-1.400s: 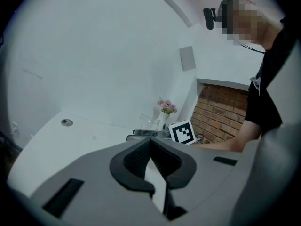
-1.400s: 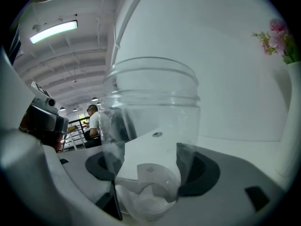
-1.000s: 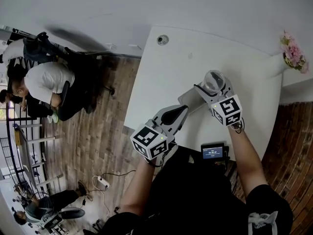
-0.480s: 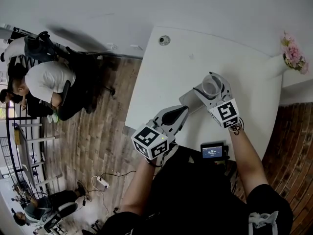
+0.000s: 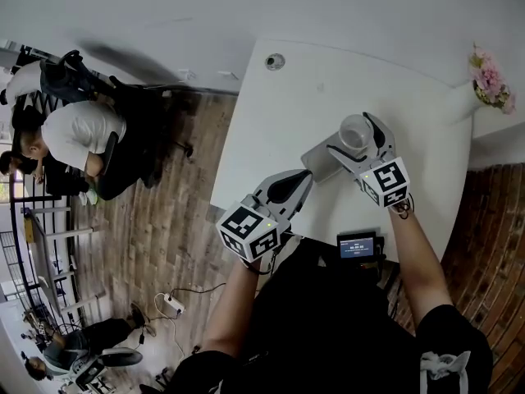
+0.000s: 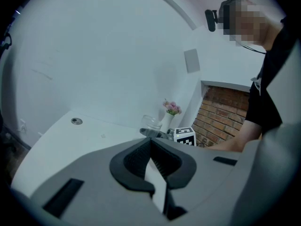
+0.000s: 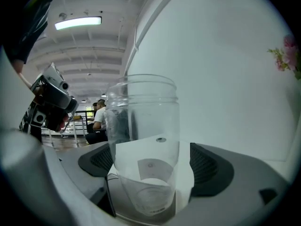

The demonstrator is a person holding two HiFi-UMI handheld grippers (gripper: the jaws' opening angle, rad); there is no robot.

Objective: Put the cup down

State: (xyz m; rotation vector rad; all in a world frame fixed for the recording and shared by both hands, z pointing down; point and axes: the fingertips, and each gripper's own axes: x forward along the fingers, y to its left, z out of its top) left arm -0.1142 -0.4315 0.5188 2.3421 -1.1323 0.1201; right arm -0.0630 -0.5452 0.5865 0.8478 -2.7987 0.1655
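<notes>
A clear plastic cup [image 5: 354, 130] stands upright at the far end of a grey mat [image 5: 321, 162] on the white table [image 5: 287, 105]. My right gripper [image 5: 358, 136] reaches around it. Its jaws have just been opening and now stand wide on either side of the cup. In the right gripper view the cup [image 7: 143, 140] fills the space in the right gripper [image 7: 150, 166], with a clear gap to the right-hand pad [image 7: 207, 166]. My left gripper [image 5: 283, 189] hovers over the table's near edge, shut with nothing in it [image 6: 150, 157].
A white vase of pink flowers [image 5: 490, 80] stands at the table's far right. A small device with a lit screen [image 5: 357, 247] lies by the near edge. A round grommet [image 5: 275, 61] sits at the far side. People sit on the wooden floor at the left [image 5: 74, 138].
The right jaws have spread apart from the cup, which stays standing on the table. The left gripper has hardly moved.
</notes>
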